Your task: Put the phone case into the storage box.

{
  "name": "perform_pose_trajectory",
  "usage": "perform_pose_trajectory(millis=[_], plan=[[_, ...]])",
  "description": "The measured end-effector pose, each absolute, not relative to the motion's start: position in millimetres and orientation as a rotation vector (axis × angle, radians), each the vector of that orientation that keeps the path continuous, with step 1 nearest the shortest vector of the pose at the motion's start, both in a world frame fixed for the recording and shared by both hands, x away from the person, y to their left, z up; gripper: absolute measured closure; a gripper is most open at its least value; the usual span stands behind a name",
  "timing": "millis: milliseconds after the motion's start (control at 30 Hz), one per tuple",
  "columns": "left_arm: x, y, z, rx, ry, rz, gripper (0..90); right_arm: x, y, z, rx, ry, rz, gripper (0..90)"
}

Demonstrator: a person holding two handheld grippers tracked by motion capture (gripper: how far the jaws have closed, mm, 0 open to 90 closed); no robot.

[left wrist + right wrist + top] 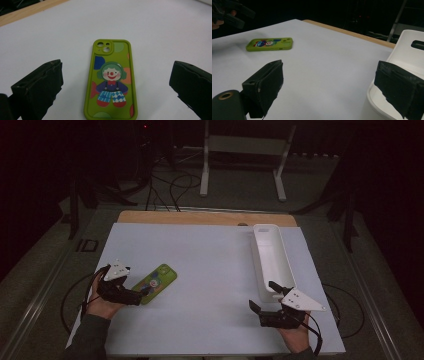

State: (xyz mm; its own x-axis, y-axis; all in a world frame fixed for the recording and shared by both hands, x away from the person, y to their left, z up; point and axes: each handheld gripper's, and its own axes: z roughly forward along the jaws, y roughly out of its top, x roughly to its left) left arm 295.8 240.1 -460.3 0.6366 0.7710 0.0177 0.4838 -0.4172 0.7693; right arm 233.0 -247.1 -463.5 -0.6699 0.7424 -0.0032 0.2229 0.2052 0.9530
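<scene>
Left gripper (115, 87) wide open, jaws straddling green phone case (111, 80) (flat, clown side up), lined up for grab; right gripper (267, 304) open, idle beside white tray (272, 255)

A long white tray (273, 251) is seen on the right of the white desk (210, 270), lying empty.
</scene>
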Motion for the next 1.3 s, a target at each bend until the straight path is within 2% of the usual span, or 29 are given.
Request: perform_pose_trajectory(millis=[1300], plan=[[320, 220, -480, 2.301, 1.045, 0.435, 0.0, 236, -249, -461, 0.899, 2.009, 1.475, 8.3]])
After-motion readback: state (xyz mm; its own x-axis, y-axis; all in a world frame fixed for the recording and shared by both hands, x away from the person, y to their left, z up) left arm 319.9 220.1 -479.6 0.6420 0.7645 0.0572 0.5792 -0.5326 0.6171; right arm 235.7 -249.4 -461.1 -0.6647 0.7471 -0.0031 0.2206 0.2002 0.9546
